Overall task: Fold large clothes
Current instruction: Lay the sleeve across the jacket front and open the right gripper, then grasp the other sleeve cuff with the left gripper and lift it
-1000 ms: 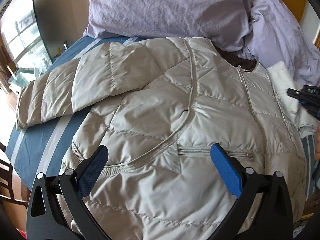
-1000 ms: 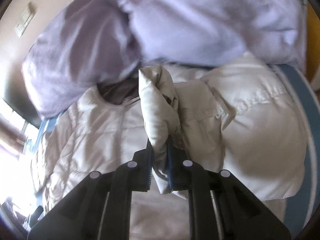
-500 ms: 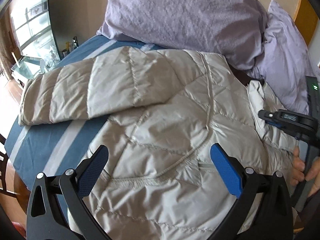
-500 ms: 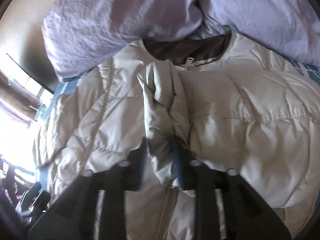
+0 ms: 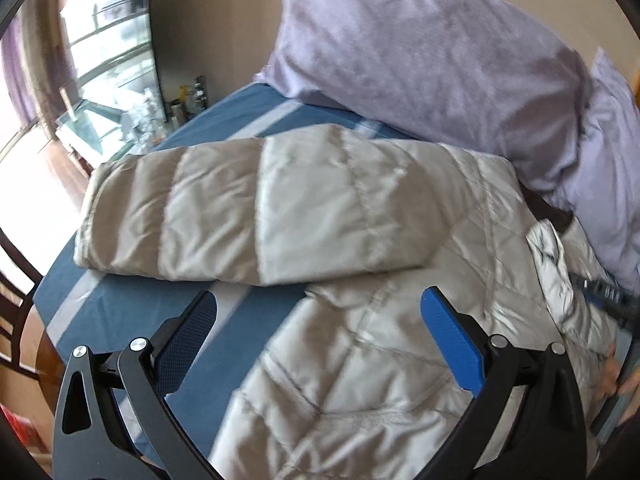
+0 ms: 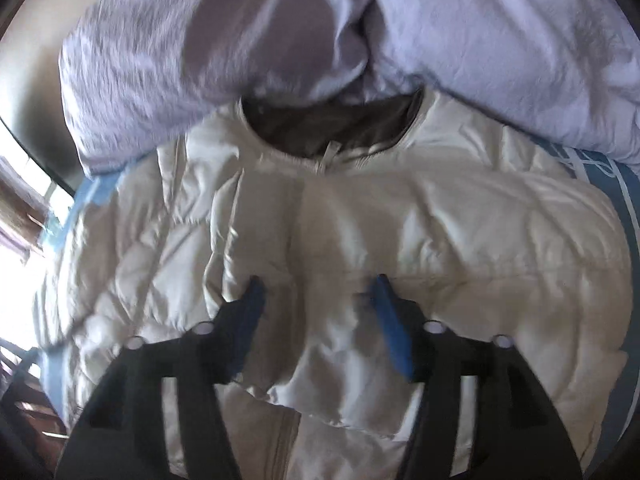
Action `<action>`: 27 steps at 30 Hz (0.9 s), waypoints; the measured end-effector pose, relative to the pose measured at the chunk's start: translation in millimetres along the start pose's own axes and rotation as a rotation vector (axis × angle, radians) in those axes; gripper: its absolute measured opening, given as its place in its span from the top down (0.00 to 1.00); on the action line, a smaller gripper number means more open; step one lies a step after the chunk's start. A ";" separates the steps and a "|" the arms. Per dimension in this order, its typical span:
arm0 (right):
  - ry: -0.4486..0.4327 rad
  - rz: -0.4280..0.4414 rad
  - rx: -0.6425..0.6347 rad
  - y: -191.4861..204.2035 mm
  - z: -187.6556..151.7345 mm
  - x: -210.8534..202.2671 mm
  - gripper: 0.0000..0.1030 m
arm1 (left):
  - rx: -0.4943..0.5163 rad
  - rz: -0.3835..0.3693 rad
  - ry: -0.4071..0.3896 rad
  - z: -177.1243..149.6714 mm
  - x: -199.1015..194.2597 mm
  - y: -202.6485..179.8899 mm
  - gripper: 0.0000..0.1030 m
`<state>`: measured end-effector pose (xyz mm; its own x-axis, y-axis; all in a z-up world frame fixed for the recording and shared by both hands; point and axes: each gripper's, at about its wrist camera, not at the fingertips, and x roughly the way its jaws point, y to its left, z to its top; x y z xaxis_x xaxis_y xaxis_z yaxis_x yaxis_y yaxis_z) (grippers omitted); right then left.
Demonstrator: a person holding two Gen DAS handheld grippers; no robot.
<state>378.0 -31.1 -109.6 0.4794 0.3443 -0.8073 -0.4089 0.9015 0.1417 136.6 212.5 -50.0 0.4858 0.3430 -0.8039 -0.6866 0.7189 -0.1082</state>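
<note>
Left gripper (image 5: 318,332): one, jaws spread, empty, held above the jacket's left side, presumably ready for the next fold. Right gripper (image 6: 316,320): one, jaws spread, nothing pinched, over the sleeve (image 6: 340,340) laid across the chest. Pale beige quilted puffer jacket (image 5: 360,380): one, spread front-up on the blue striped bed (image 5: 132,312). Outstretched left sleeve (image 5: 248,208): one, judged unfolded. Lilac pillows (image 5: 420,48): two.

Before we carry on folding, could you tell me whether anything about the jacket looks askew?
Yes: one sleeve lies stretched out sideways over the blue sheet, unfolded, while the other sleeve is folded across the jacket.
</note>
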 end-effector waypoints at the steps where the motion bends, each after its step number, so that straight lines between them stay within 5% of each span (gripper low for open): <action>1: -0.002 -0.011 -0.014 4.1 -5.0 2.8 0.34 | -0.019 0.013 0.002 2.9 1.5 9.4 0.01; 8: -0.002 -0.079 -0.061 13.5 -20.7 23.6 0.27 | -0.173 0.075 0.015 15.8 11.1 70.3 0.01; 19: -0.008 -0.005 0.004 -4.9 -26.6 -20.3 0.21 | -0.370 0.229 0.036 37.2 37.8 183.2 0.02; 27: -0.018 -0.025 0.011 -24.5 -46.7 -41.0 0.21 | -0.454 0.228 0.098 37.9 66.3 216.1 0.19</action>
<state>332.2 -79.6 -106.7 0.5028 0.3263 -0.8005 -0.3885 0.9125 0.1280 40.9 413.5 -104.5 0.2587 0.3861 -0.8854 -0.9452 0.2901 -0.1496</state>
